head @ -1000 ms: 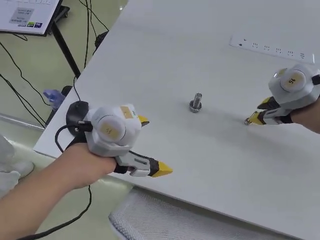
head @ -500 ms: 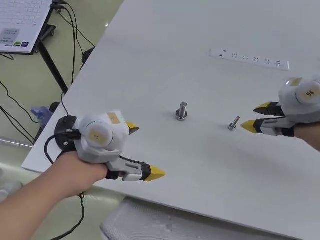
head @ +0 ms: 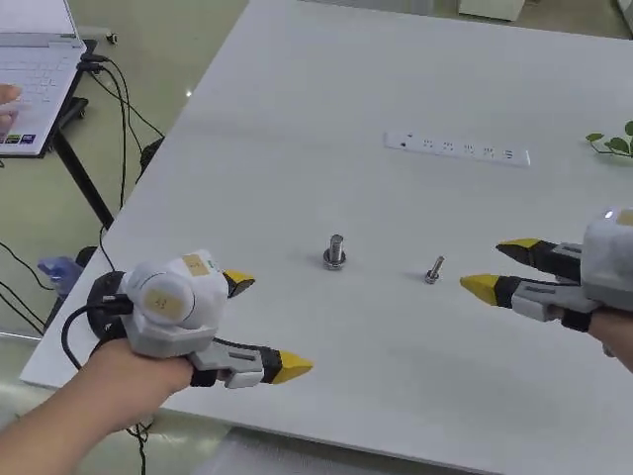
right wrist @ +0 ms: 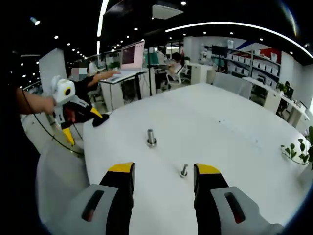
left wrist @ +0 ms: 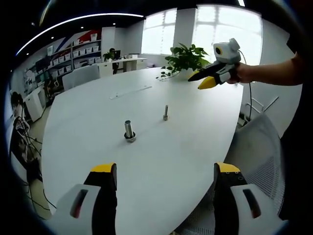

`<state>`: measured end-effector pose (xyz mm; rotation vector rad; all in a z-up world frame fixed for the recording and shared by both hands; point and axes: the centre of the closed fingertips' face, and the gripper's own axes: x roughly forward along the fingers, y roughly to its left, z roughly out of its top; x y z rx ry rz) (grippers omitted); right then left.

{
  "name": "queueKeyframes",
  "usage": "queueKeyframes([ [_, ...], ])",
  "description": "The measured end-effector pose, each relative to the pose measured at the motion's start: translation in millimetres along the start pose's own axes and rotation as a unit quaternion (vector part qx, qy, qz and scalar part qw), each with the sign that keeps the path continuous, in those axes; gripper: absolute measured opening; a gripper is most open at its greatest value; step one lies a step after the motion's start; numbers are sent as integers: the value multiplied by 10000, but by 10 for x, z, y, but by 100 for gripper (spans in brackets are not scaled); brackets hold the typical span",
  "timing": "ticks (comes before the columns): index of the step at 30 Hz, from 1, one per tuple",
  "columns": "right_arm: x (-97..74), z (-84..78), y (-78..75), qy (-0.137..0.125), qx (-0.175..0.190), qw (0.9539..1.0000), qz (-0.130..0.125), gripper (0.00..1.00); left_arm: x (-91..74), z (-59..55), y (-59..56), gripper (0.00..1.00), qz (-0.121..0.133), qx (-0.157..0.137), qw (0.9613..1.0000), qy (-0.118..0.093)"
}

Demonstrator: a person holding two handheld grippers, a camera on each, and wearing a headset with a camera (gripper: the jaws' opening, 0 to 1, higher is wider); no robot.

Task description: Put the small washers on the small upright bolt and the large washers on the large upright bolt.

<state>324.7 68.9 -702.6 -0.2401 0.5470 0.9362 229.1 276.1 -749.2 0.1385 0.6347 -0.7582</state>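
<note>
Both grippers gape empty: left gripper [head: 269, 324] at the table [head: 297, 119] edge, right gripper [head: 497, 264] near the small bolt [head: 433, 269], big bolt [head: 334, 252] mid-table. A careless right nudge could topple that small bolt.

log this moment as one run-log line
left gripper: open, empty | right gripper: open, empty, pointing at small bolt | small bolt: upright, untouched | large bolt: upright, untouched

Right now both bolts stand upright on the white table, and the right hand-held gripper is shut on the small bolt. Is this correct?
No: the right hand-held gripper is open and empty; the small bolt stands free ahead of its jaws, as the right gripper view shows. It and the large bolt do stand upright on the white table.
</note>
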Motion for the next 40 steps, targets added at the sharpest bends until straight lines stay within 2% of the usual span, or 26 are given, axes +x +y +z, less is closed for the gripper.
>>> queueKeyframes([
  [5, -206, -57, 92, -169, 234, 9995, -155, 53, -48, 33, -12, 82, 60, -82, 9999, -98],
  [8, -316, -178, 121, -184, 360, 9988, -271, 54, -81, 49, -19, 82, 93, -158, 9997, -171],
  [17, -534, -478, 180, -269, 648, 9968, -379, 60, -196, 89, -27, 84, 231, -481, 9975, -453],
  [23, -549, -657, 298, -116, 549, 9980, -281, 67, -242, 73, -110, 85, 348, -488, 9969, -507],
  [26, -516, -845, 321, 158, 354, 9992, -138, 72, -247, 44, -146, 85, 374, -467, 9969, -504],
  [31, -526, -958, 342, 173, 490, 9986, -62, 76, -236, -20, -165, 85, 405, -560, 9965, -459],
  [35, -528, -954, 425, 150, 448, 9988, 94, 78, -241, -26, -161, 85, 449, -600, 9961, -472],
  [40, -503, -1035, 462, 207, 514, 9983, 165, 80, -205, -77, -167, 84, 464, -619, 9962, -412],
])
